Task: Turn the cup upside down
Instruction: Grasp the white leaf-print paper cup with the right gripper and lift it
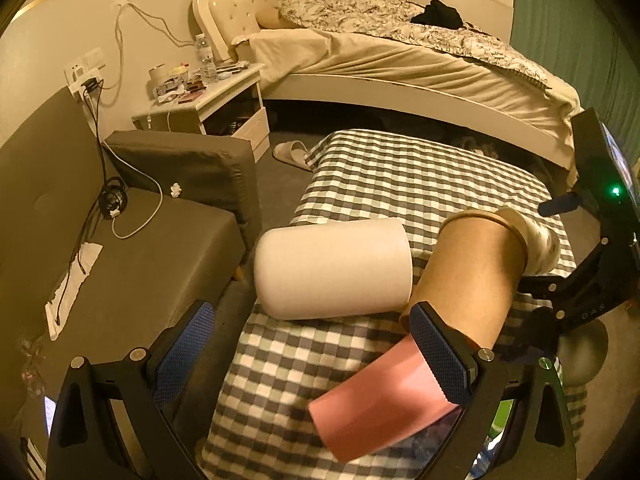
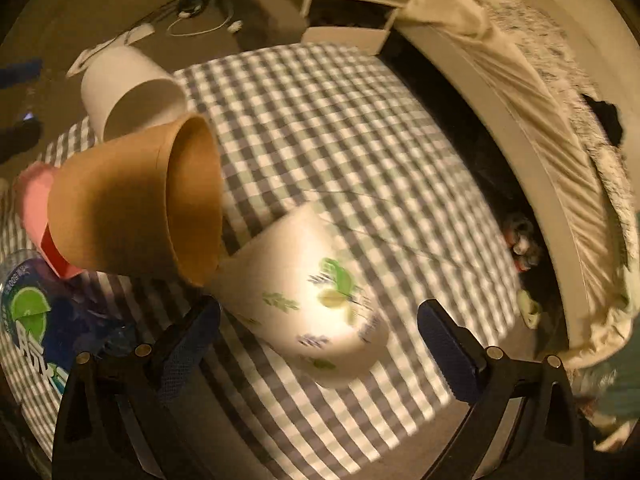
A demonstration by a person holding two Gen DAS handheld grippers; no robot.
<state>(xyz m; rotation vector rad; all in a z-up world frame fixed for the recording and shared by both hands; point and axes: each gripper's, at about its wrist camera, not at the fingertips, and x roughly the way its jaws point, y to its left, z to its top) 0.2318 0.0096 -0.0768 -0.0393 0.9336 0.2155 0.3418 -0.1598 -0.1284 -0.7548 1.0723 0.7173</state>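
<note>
Several paper cups lie on their sides on a checked tablecloth (image 1: 392, 176). A white cup (image 1: 334, 268) lies ahead of my left gripper (image 1: 316, 356), which is open with nothing between its fingers. A brown cup (image 1: 476, 276) and a pink cup (image 1: 380, 400) lie by its right finger (image 1: 440, 360). In the right wrist view a white floral cup (image 2: 308, 300) lies tilted between the fingers of my open right gripper (image 2: 320, 340), blurred by motion. The brown cup (image 2: 132, 204), white cup (image 2: 128, 88) and pink cup (image 2: 36, 204) lie to its left.
A grey sofa (image 1: 132, 248) with cables stands left of the table. A nightstand (image 1: 208, 100) and a bed (image 1: 400, 64) are behind. A slipper (image 1: 292, 152) lies on the floor. A blue packet with a lime picture (image 2: 36, 320) sits at the table's left in the right wrist view.
</note>
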